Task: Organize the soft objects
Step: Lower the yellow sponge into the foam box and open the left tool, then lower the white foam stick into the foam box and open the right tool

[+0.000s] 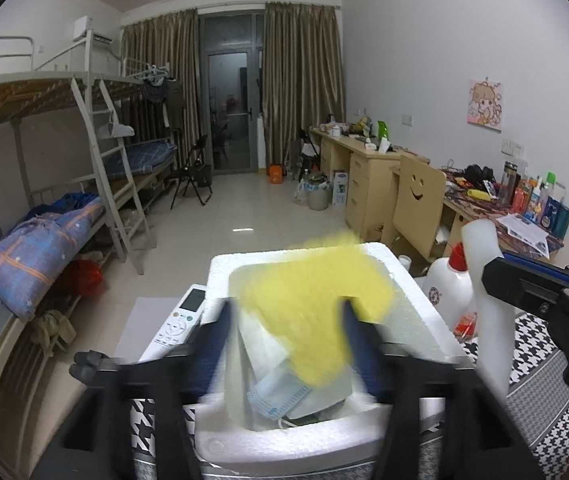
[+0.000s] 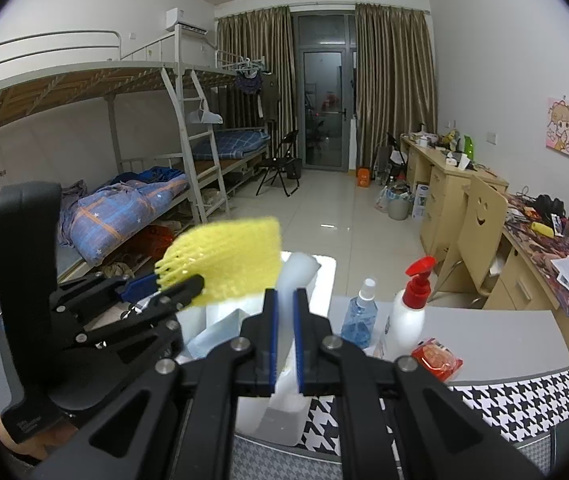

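Item: yellow foam net (image 1: 316, 312), soft, blurred, sitting over the open white foam box (image 1: 416, 300). Left gripper (image 1: 284, 320) is standing with its jaws spread either side of the net; the pads are not pressing on it, so the net reads as released and dropping into the box. In the right wrist view the net (image 2: 228, 256) is showing just past the left gripper's (image 2: 176, 284) tips, above the box.

Box contents: a blue mask (image 1: 280, 396) and white wrappers, lying loose at the near end.

Item: white foam sheet (image 2: 296, 276), held upright. Right gripper (image 2: 284, 304) is clenching it between nearly closed jaws, just right of the box; from the left wrist view the same sheet (image 1: 484, 280) is rising beside the box's right wall.

Step in hand, as judged: depositing the net; the sheet is waiting its turn.

Next move, as judged: the left gripper drawing back clear of the rim, then the right carrying the sheet over the right wall and letting go above the contents.

Edges and room: the box rim is thick and raised. A remote (image 1: 180, 316) is lying against its left side. Bottles (image 2: 412, 312) and a red packet (image 2: 436, 360) are crowding the right, near the sheet. Open table is lying farther right.
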A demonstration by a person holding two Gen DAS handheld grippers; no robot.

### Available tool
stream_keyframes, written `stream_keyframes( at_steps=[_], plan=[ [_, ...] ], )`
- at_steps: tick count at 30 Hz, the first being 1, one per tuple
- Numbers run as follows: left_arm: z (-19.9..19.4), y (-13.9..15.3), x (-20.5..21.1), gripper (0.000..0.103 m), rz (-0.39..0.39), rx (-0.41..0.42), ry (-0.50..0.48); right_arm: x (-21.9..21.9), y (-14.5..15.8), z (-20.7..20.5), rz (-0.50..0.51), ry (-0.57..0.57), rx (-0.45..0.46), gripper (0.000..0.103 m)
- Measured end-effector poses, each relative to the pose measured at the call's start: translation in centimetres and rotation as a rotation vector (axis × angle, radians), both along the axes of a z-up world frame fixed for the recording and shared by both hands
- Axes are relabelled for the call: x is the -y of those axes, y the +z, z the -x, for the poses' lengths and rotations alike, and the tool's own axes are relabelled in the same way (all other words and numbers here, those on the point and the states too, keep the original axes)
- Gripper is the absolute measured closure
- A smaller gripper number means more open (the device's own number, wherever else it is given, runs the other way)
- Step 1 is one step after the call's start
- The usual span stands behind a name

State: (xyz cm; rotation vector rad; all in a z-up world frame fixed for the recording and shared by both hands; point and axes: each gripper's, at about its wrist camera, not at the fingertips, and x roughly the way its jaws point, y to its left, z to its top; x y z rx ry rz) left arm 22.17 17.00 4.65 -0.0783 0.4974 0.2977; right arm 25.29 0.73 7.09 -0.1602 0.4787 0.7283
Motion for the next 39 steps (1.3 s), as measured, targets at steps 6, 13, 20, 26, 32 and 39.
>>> stream_keyframes(
  at_steps=[6, 13, 20, 26, 32, 39],
  plan=[
    [0.8, 0.3, -0.8, 0.012, -0.012, 0.024, 0.047, -0.3, 0.1, -0.1, 0.003, -0.005, 0.001, 0.094],
    [1.6, 0.8, -1.7, 0.007, -0.018, 0.037, 0.080, -1.0, 0.4, -0.4, 0.006, 0.003, 0.007, 0.094],
    [2.8, 1.1, -2.5, 0.001, -0.035, 0.056, 0.116, -2.3, 0.6, -0.9, 0.011, 0.017, 0.008, 0.094],
    [3.7, 0.9, -3.0, 0.001, -0.043, 0.059, 0.130, -3.0, 0.3, -1.4, 0.015, 0.032, -0.001, 0.094],
    [4.6, 0.7, -3.7, 0.001, -0.042, 0.059, 0.151, -3.8, 0.1, -1.9, 0.021, 0.044, -0.018, 0.094],
    [5.9, 0.5, -4.4, 0.001, -0.037, 0.064, 0.160, -4.6, -0.3, -2.2, 0.029, 0.034, -0.026, 0.094]
  ],
)
